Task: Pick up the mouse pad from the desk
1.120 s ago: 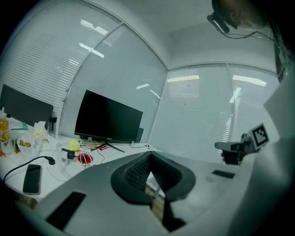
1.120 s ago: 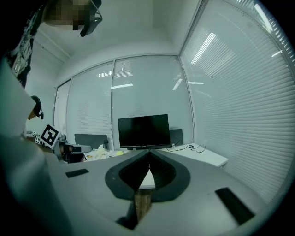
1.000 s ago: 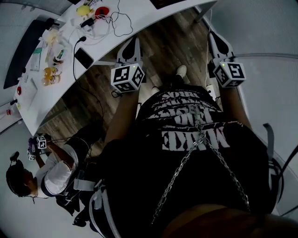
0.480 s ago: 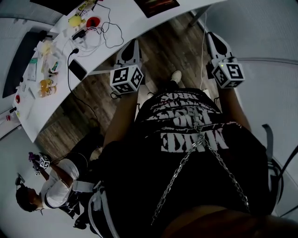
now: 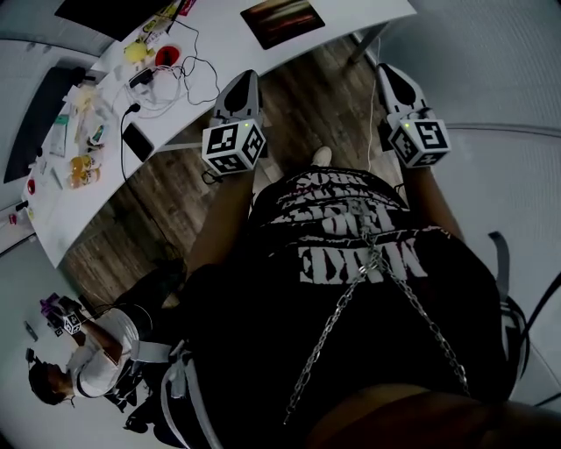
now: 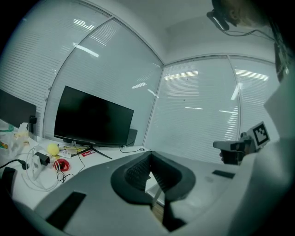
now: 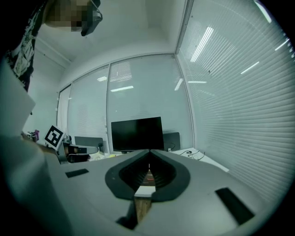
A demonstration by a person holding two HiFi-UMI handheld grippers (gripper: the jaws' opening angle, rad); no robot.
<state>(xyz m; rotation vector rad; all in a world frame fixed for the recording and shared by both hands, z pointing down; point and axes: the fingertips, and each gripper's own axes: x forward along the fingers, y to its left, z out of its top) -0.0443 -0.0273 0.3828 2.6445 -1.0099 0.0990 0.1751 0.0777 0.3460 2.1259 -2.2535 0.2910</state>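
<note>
– Up near the front edge of the white surface (image 5: 359, 10) lies the mouse pad (image 5: 282, 21), flat, dark with a reddish picture on it
– And the two grippers?
– Both are short of it and touch nothing. The left hand-held gripper (image 5: 249, 79) is the nearer one, its tip just below the pad's left corner in the head view. The right hand-held gripper (image 5: 387, 70) stands off to the pad's right, over the wooden floor (image 5: 298, 101). The pad sits beyond and between them
– Jaws?
– Each pair is clenched tip to tip, with nothing caught between
– What else is on that surface?
– Cables (image 5: 180, 74), a yellow ball (image 5: 136, 51) and a phone (image 5: 138, 140) to the pad's left, and a black monitor (image 6: 92, 117) further back
</note>
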